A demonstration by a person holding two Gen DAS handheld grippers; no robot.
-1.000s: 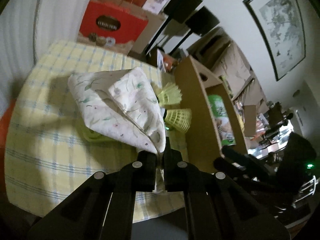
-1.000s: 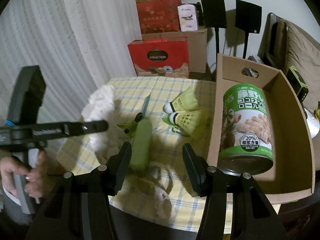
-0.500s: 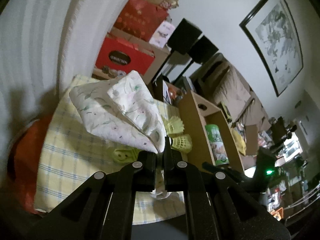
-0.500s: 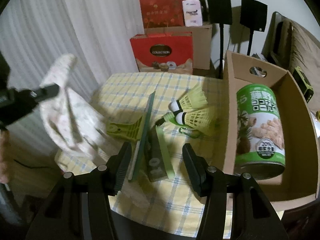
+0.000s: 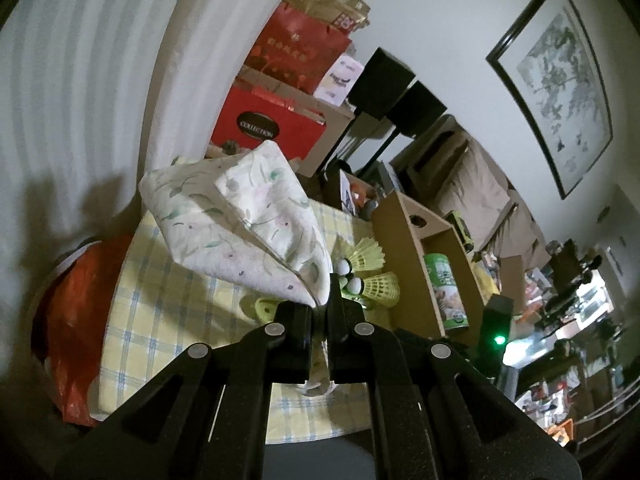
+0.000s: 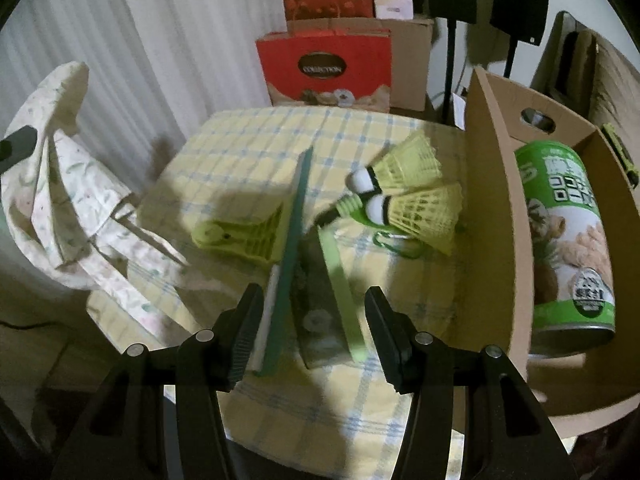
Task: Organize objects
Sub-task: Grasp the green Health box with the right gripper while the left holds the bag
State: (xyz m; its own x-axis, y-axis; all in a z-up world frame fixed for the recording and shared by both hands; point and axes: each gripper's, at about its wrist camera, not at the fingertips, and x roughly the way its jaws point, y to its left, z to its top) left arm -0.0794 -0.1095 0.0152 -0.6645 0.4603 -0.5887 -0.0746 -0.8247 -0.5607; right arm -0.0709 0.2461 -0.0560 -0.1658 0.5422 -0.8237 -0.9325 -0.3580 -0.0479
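My left gripper (image 5: 320, 312) is shut on a white floral cloth (image 5: 240, 224) and holds it up above the left side of the table; the cloth also hangs at the left of the right wrist view (image 6: 68, 184). My right gripper (image 6: 312, 320) is open and empty, low over the table. Between its fingers lie a green squeegee-like tool (image 6: 288, 248) and a green-edged flat pack (image 6: 324, 300). Two yellow shuttlecocks (image 6: 416, 204) lie beside a cardboard box (image 6: 492, 208) that holds a green can (image 6: 568, 240).
The table wears a yellow checked cloth (image 6: 248, 144). A lime plastic clip (image 6: 240, 236) lies left of the tool. Red gift boxes (image 6: 324, 68) and speaker stands stand behind the table. An orange bag (image 5: 76, 312) sits at the table's left.
My left gripper has lifted the floral cloth off the table and up to the left, uncovering the green tool and flat pack. My right gripper has moved a little closer to them.
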